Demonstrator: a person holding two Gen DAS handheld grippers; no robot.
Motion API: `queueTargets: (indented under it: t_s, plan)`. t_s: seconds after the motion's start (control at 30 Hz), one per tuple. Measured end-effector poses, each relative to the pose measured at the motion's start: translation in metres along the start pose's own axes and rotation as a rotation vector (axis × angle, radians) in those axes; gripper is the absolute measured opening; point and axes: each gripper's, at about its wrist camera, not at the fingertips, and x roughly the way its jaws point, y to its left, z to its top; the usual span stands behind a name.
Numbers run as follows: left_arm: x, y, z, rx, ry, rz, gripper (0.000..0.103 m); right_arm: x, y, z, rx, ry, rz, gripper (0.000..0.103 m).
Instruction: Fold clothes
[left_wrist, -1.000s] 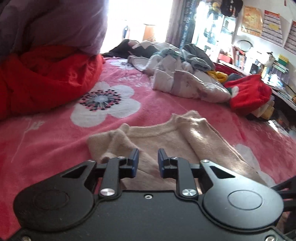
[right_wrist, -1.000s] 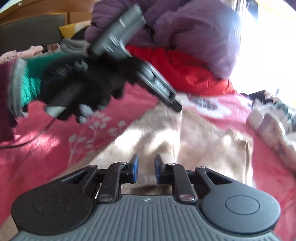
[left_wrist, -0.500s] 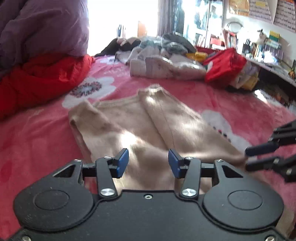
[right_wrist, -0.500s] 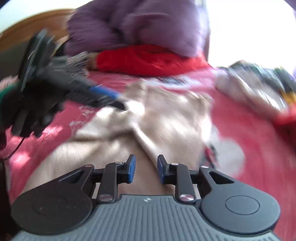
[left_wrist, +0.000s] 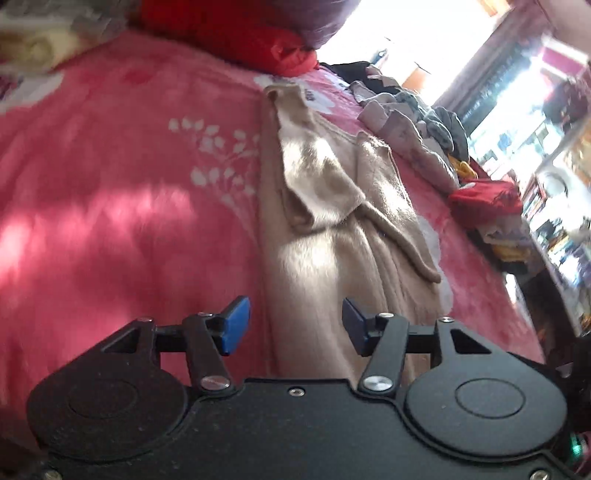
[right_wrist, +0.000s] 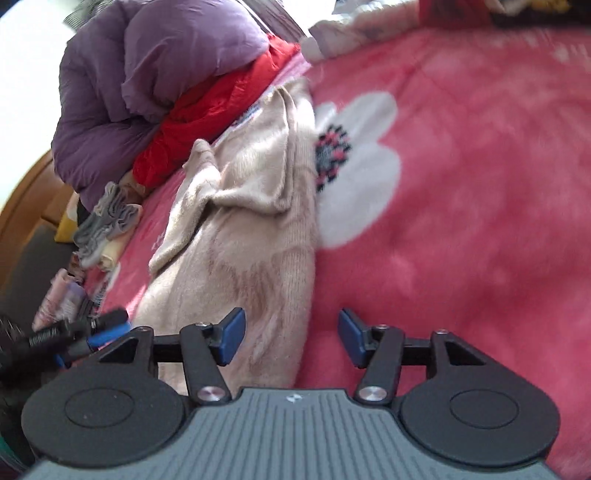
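Both views had tilted since a second before, and I had both claws over the near end of the sweater (left_wrist: 325, 229). My left gripper (left_wrist: 293, 325) and right gripper (right_wrist: 290, 336) had just been opening; each stood apart with nothing between its pads. That sweater lay lengthwise on the pink blanket (left_wrist: 110, 206), sleeves folded in, below the red quilt (right_wrist: 207, 110).

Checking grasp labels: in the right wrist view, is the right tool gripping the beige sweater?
No; the right tool has both blue pads apart, with the beige sweater lying flat beneath, unpinched.
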Motion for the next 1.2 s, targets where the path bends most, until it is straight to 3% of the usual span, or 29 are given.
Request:
queueTargets:
  t_s: [0.07,0.27,0.3,0.33,0.37,0.4,0.53,0.57,0.6,0.7,0.73,0.8,0.87,1.0,1.07,1.2]
  plan:
    - [0.001,0.013,-0.013,-0.106,0.049,-0.042,0.056,-0.002,-0.004,-0.010,0.045,0.014,0.027,0.057]
    - [-0.006,0.017,-0.040,-0.258,0.067,-0.127,0.054,-0.010,-0.001,-0.034,0.141,0.018,0.100,0.057]
    - [-0.004,0.014,-0.042,-0.244,0.071,-0.116,0.049,-0.011,0.000,-0.038,0.155,0.016,0.112,0.057]
    - [-0.001,0.011,-0.043,-0.230,0.076,-0.105,0.030,-0.012,0.005,-0.037,0.136,0.019,0.112,0.057]
    - [0.001,0.009,-0.044,-0.216,0.080,-0.094,0.018,-0.014,0.010,-0.036,0.116,0.023,0.111,0.045]
    - [-0.001,0.007,-0.044,-0.220,0.065,-0.084,0.011,-0.015,0.015,-0.036,0.096,0.026,0.111,0.012]
    - [-0.037,-0.009,-0.049,-0.163,-0.053,-0.078,0.009,-0.020,0.028,-0.034,0.029,0.046,0.093,0.013]
    - [-0.036,-0.008,-0.053,-0.170,-0.037,-0.068,0.009,-0.022,0.026,-0.035,0.022,0.055,0.078,0.013]
    - [-0.025,-0.001,-0.058,-0.203,0.027,-0.053,0.009,-0.023,0.025,-0.036,0.015,0.065,0.062,0.013]
    - [-0.018,0.013,-0.060,-0.252,0.099,-0.044,0.018,-0.014,0.014,-0.040,0.053,0.116,0.037,0.018]
    - [-0.023,0.013,-0.056,-0.262,0.093,-0.052,0.029,-0.018,0.015,-0.037,0.068,0.121,0.045,0.021]
    - [-0.037,0.010,-0.051,-0.224,0.025,-0.023,0.051,-0.029,0.026,-0.033,0.013,0.100,0.023,0.048]
    - [-0.044,0.004,-0.046,-0.163,-0.029,0.012,0.051,-0.045,0.035,-0.032,-0.068,0.035,-0.030,0.058]
    - [-0.044,-0.006,-0.032,-0.077,-0.080,0.009,0.051,-0.060,0.035,-0.022,-0.146,-0.091,-0.080,0.058]
    - [-0.038,-0.010,-0.016,-0.023,-0.098,0.020,0.051,-0.057,0.031,-0.012,-0.180,-0.121,-0.099,0.057]
    - [-0.016,-0.005,0.022,-0.009,-0.128,-0.014,0.051,-0.040,0.009,0.021,-0.127,-0.114,-0.044,0.057]
